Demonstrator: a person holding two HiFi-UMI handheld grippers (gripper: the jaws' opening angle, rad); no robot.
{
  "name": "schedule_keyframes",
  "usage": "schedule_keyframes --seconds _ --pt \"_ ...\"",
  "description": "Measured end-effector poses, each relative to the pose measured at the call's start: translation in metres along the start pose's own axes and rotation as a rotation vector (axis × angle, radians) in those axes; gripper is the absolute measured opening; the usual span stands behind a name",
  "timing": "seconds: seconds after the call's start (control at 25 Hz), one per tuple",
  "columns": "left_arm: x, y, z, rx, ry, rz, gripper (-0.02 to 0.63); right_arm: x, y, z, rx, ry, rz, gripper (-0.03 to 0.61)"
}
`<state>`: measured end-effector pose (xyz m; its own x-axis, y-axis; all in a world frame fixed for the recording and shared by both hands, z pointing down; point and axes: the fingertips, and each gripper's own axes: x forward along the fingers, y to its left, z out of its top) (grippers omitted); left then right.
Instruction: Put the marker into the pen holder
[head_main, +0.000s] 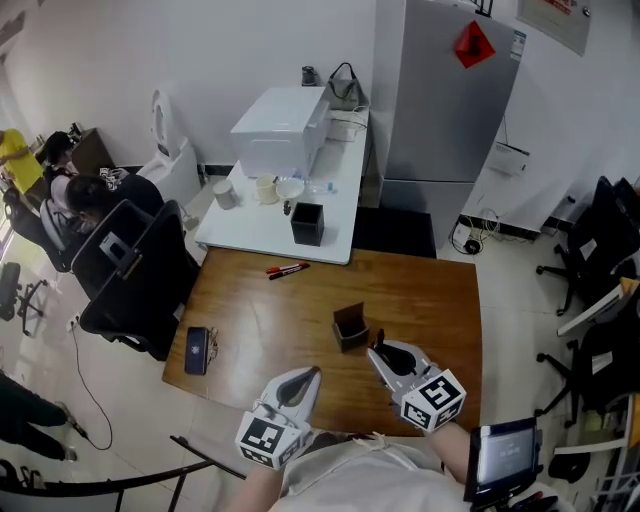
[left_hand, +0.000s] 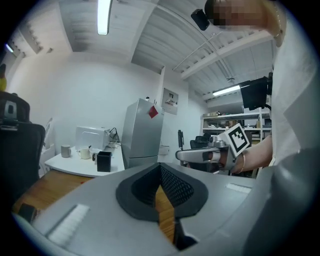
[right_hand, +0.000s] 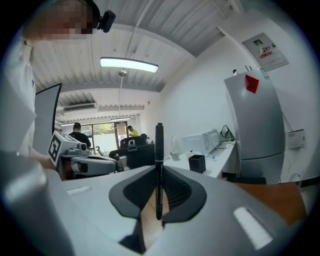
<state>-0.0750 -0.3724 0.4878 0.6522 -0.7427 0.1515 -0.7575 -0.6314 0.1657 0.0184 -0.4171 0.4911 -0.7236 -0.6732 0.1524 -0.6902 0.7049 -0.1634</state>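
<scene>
Bright, even, lit by ceiling tube lights (right_hand: 129, 64); soft glare on the table (head_main: 270, 320); strongly fisheye-bent, dark-cornered in both gripper views.

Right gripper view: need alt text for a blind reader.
A black marker stands upright, clamped between the jaws of the right claw. Beyond it, a white table carries a black box, with a grey fridge at the right.

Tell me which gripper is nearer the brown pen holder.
Right. The right gripper is close beside the pen holder, on its right; the left gripper is farther back, on its left.
</scene>
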Motion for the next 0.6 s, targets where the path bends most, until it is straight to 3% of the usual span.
schedule_keyframes --seconds 0.12,0.36,0.6 --pt "0.007 0.006 0.004 -0.009 0.008 -0.009 0.015 0.028 -0.022 -0.001 0.025 -0.07 0.028 0.043" --pt "0.018 0.021 -0.006 -0.02 0.029 -0.012 0.015 0.073 -0.072 -0.042 -0.018 0.032 -0.05 0.043" --pt "0.019 0.037 -0.015 -0.019 0.05 0.004 0.015 0.094 -0.085 -0.062 0.035 0.032 -0.074 0.04"
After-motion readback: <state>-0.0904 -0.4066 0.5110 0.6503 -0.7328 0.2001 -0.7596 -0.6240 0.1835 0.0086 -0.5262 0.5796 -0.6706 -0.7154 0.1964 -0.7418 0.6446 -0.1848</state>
